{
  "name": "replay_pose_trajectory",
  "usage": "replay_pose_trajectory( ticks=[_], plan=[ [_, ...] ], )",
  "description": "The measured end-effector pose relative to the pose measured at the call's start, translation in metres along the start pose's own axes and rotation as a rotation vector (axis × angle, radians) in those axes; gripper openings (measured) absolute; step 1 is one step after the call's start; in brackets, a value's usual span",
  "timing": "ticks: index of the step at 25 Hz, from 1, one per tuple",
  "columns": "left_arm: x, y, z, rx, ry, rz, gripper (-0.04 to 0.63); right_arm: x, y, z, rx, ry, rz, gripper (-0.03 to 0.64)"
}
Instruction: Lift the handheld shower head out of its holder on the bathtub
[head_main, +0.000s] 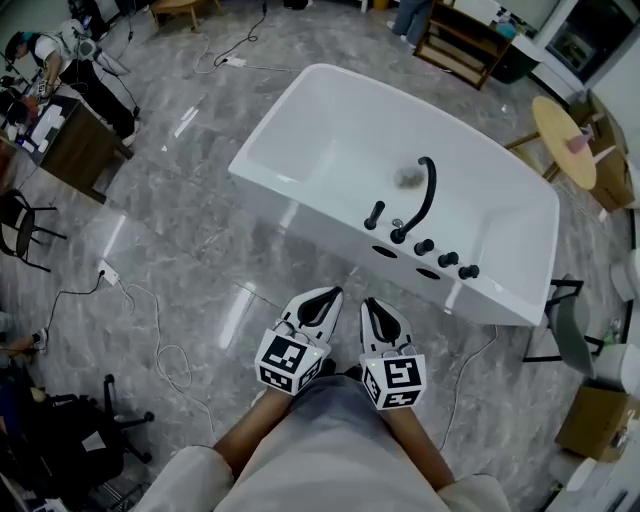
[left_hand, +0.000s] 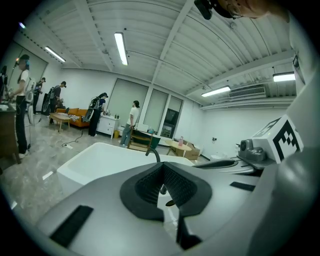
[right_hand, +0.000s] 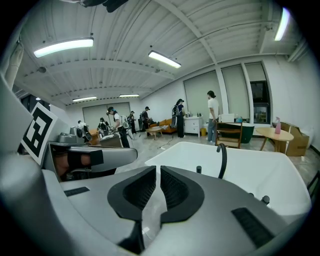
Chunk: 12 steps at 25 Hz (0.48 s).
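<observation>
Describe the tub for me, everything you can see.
The tub is white, glossy and freestanding, a rounded rectangle set diagonally on the grey floor. Its basin looks empty, with a drain near the fittings. The near rim carries a curved black spout, a short black upright, probably the shower head, three black knobs and two dark oval holes. The left gripper and right gripper hang short of it, not touching.

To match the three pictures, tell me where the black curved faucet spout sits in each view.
Head view: black spout right of centre, on the white bathtub rim.
Left gripper view: spout near centre.
Right gripper view: spout right of centre.
Shared landmark: the white bathtub.
</observation>
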<state>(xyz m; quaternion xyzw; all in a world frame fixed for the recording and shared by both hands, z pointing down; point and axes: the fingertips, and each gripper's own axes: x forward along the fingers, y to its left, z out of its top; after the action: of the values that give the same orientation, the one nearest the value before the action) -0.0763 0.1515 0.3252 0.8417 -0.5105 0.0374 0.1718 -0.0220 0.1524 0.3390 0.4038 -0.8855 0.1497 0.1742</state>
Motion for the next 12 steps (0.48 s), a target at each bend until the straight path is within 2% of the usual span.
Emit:
replay_pose_trajectory(
  ticks=[12],
  plan=[
    [0.023,0.015,-0.008,-0.056,0.012,-0.065,0.006,0.011,-0.01,-0.007,0.035,0.041,-0.058,0.025]
  ],
)
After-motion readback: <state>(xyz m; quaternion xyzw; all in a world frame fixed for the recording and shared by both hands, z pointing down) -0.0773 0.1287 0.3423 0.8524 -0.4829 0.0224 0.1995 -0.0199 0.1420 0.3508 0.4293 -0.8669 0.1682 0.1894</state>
